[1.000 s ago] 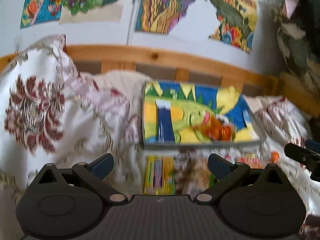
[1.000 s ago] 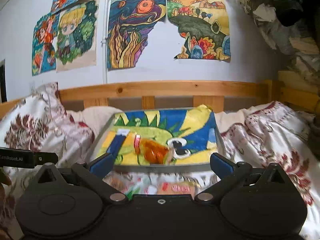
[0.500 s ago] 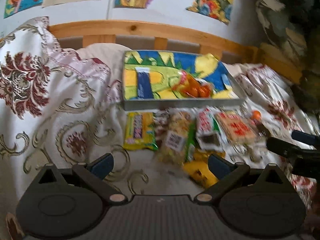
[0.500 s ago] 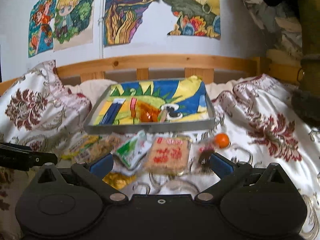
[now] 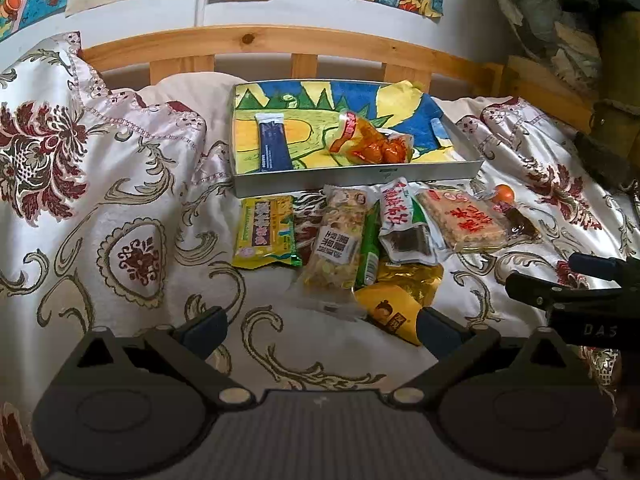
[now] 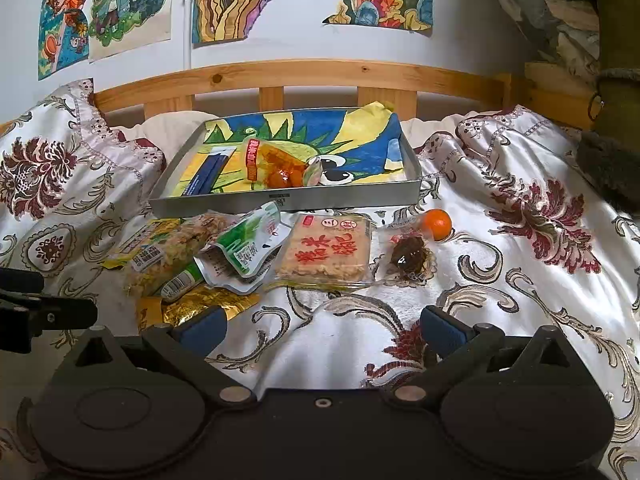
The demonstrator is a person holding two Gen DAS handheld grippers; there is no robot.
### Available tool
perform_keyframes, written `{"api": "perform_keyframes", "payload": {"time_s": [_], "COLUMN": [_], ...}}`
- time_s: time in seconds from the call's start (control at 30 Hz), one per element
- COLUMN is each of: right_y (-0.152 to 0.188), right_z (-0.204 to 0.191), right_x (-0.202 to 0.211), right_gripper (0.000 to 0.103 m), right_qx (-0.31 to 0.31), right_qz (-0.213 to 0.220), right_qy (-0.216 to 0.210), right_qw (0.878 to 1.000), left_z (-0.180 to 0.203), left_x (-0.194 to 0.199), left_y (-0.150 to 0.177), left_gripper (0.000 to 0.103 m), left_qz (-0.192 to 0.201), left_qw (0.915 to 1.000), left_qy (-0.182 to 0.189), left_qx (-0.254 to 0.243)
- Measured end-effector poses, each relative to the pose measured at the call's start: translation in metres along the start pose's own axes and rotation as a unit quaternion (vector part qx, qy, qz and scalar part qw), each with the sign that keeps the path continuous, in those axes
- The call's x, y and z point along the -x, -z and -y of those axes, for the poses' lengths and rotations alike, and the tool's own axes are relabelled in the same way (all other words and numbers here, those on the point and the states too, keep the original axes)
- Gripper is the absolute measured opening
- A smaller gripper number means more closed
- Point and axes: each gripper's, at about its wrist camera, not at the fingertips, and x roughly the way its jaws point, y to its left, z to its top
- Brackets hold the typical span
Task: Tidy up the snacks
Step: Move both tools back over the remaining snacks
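A grey tray with a colourful drawing inside sits on the bed; it holds a dark blue stick packet and an orange snack bag. Several snack packets lie in front of it: a yellow-green bar, a nut bar, a white-green pouch, a rice cracker pack, a gold-yellow pack, a dark candy and a small orange. My left gripper is open and empty, just short of the pile. My right gripper is open and empty, before the cracker pack.
The bedspread is white satin with dark red flowers, heaped at the left. A wooden headboard and a wall with drawings stand behind. Dark clothing lies at the right edge.
Both grippers have tilted downwards and drawn back, so the snack pile before the tray has come into full view. Both stay open and empty.
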Motion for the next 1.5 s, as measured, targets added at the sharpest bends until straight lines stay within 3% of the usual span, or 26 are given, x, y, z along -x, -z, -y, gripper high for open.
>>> {"api": "perform_keyframes", "payload": {"time_s": [0.57, 0.77, 1.07, 1.5], "right_y": [0.000, -0.005, -0.018, -0.041], "right_z": [-0.010, -0.014, -0.020, -0.006], "right_x": [-0.005, -0.005, -0.017, -0.053], "right_gripper": [0.102, 0.102, 0.102, 0.102], "right_qx": [0.015, 0.028, 0.045, 0.035], "right_qz": [-0.008, 0.011, 0.030, 0.021], "right_qy": [-0.010, -0.016, -0.027, 0.019], "right_qw": [1.000, 0.999, 0.998, 0.999], "left_z": [-0.006, -0.008, -0.013, -0.005], "left_x": [-0.003, -0.009, -0.028, -0.060], "left_y": [0.003, -0.004, -0.027, -0.051], "left_gripper": [0.102, 0.102, 0.102, 0.102], "left_qz": [-0.007, -0.001, 0.015, 0.031], "left_qw": [0.9998, 0.9994, 0.9993, 0.9956], "left_qy": [-0.019, -0.033, -0.021, 0.001], "left_qx": [-0.006, -0.011, -0.027, -0.088]}}
